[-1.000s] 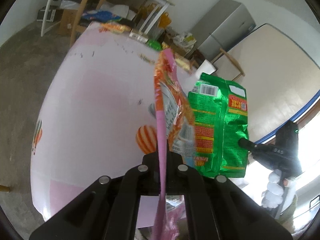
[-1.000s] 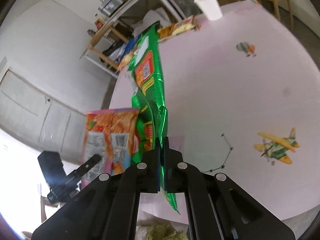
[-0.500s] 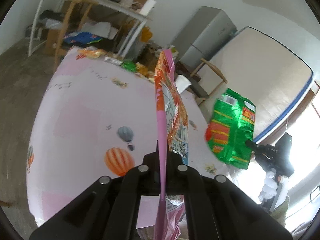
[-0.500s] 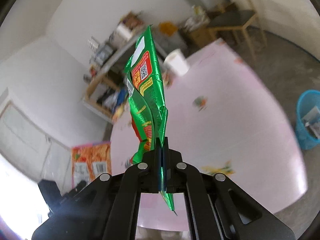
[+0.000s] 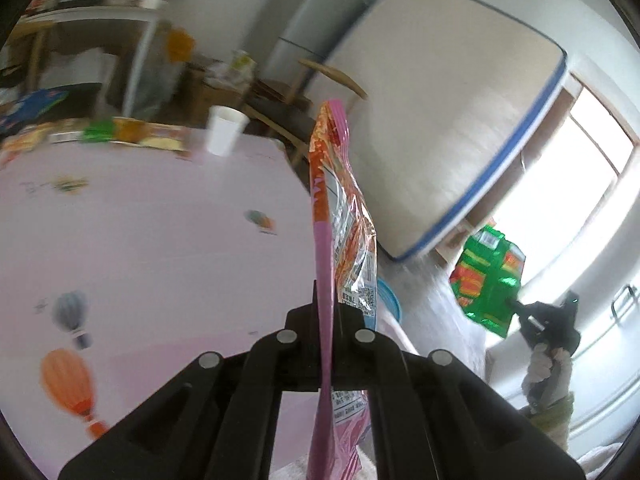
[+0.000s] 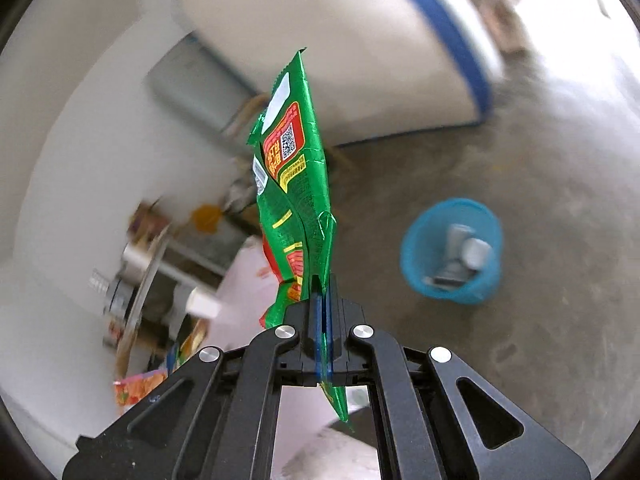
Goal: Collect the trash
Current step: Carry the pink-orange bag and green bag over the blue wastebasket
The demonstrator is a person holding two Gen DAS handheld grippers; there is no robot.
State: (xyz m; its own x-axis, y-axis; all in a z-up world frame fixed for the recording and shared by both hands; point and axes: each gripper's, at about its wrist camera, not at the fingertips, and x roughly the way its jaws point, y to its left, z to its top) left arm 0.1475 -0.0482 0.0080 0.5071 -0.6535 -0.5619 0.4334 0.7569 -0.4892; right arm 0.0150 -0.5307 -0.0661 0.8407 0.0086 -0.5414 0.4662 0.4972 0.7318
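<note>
My left gripper (image 5: 325, 312) is shut on a pink and orange snack wrapper (image 5: 340, 216), held upright above the pink table (image 5: 152, 248). My right gripper (image 6: 322, 304) is shut on a green snack wrapper (image 6: 296, 184), held upright in the air. The green wrapper also shows in the left wrist view (image 5: 488, 280), far right, held off the table. A blue trash basket (image 6: 452, 252) with some trash in it stands on the floor, right of the green wrapper; its rim shows in the left wrist view (image 5: 390, 300) behind the pink wrapper.
More wrappers (image 5: 120, 136) and a white paper cup (image 5: 224, 130) sit at the table's far edge. A mattress (image 5: 460, 120) leans on the wall. A chair (image 5: 288, 104), a shelf and a fridge (image 5: 312, 32) stand beyond the table. The floor is bare concrete (image 6: 540, 320).
Both grippers have swung right, away from the table and toward the floor, each with its wrapper. The blue basket has come nearer to the middle of the right wrist view.
</note>
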